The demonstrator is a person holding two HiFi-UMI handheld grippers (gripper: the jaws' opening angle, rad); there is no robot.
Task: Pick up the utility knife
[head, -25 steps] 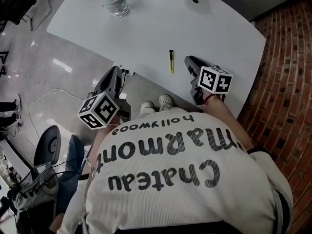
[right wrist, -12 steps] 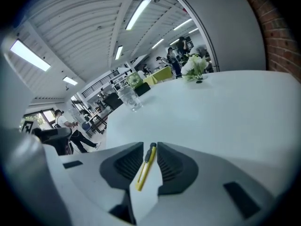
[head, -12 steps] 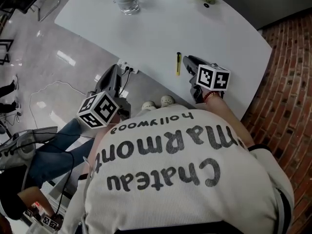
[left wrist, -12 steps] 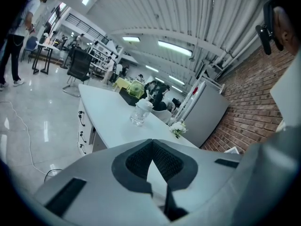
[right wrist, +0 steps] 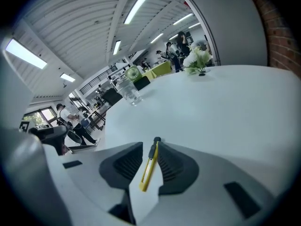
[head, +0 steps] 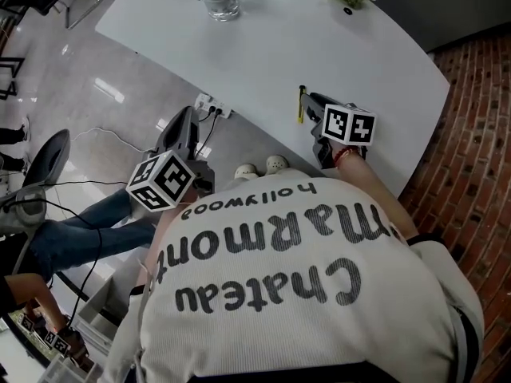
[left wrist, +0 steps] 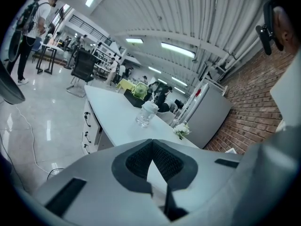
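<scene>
while its jaws are opening to straddle the utility knife (right wrist: 146, 173), which lies flat on the table (head: 263, 46) near the person's edge, the right gripper (right wrist: 150, 149) grips nothing yet, and the left gripper (left wrist: 151, 147) hangs closed and empty, off the table.

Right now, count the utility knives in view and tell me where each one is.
1. The utility knife lies on the white table near its edge, between the right gripper's opening jaws. No other shows, though the person's body hides some tabletop.
</scene>
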